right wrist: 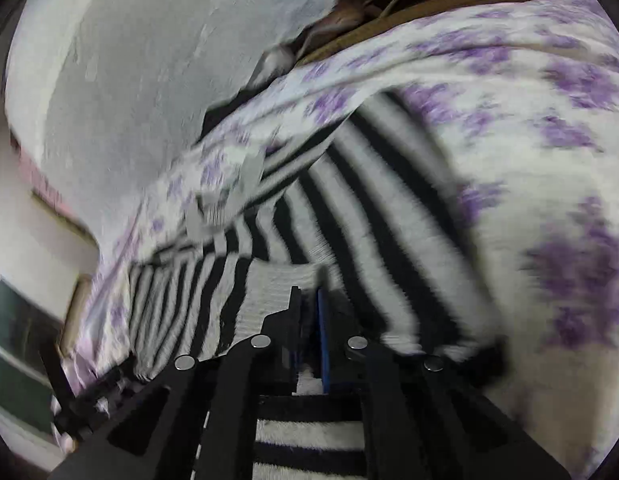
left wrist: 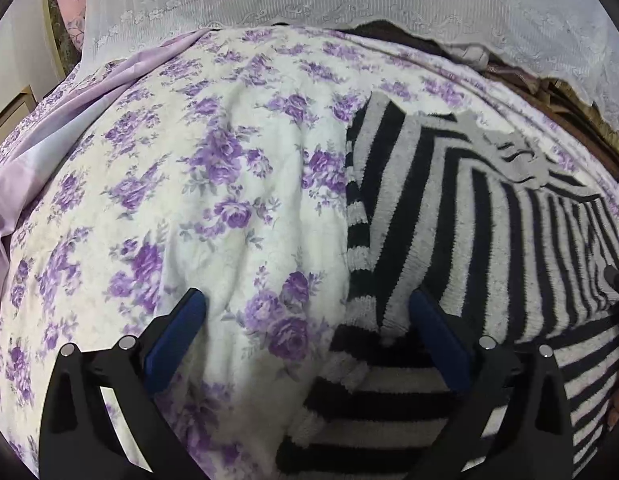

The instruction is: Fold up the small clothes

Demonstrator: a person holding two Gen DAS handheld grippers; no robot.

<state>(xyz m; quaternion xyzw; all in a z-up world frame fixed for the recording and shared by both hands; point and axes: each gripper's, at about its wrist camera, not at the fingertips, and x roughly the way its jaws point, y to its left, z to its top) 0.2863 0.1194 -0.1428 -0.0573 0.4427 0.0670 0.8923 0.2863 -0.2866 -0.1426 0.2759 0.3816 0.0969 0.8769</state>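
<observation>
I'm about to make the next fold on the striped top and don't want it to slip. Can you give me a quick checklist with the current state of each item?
1. Right gripper has hold of the striped top: ok, the jaws are closed with knit fabric between them.
2. Left gripper is ready to grasp: ok, wide open over the garment's edge, holding nothing.
3. Fabric lies between the left fingers: ok, a sleeve or hem edge lies there.
4. Top lies flat on the floral bedspread: not ok, one part is already folded over and bunched near the left gripper.
5. Right view is sharp enough to judge grip depth: cannot tell, it is motion-blurred.
</observation>
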